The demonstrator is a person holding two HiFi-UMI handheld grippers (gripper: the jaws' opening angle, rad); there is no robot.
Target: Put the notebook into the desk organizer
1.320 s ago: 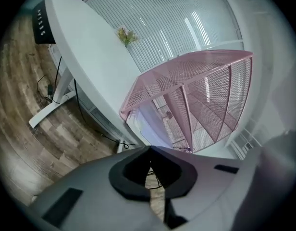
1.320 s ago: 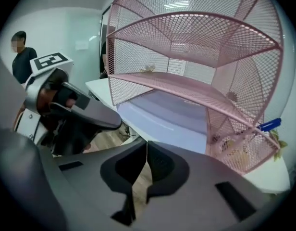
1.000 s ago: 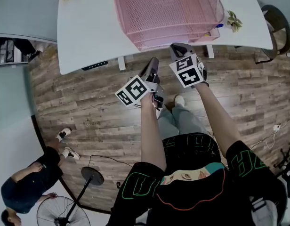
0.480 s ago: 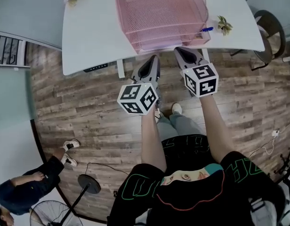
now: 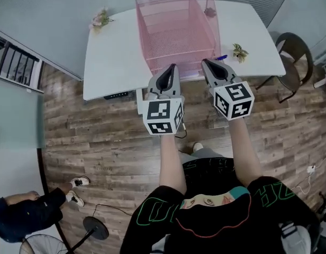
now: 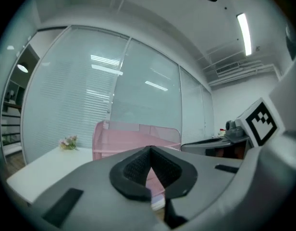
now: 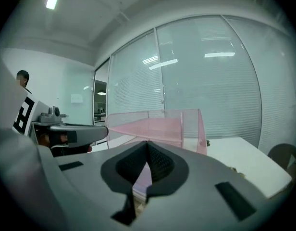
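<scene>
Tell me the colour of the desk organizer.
The desk organizer is pink mesh, best seen in the head view.

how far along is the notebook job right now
Done: nothing visibly; no notebook shows on the white table or in the pink desk organizer. In hand: nothing; left gripper and right gripper are shut and empty before the organizer. Left: seemingly everything, finding, gripping and filing the notebook.
</scene>
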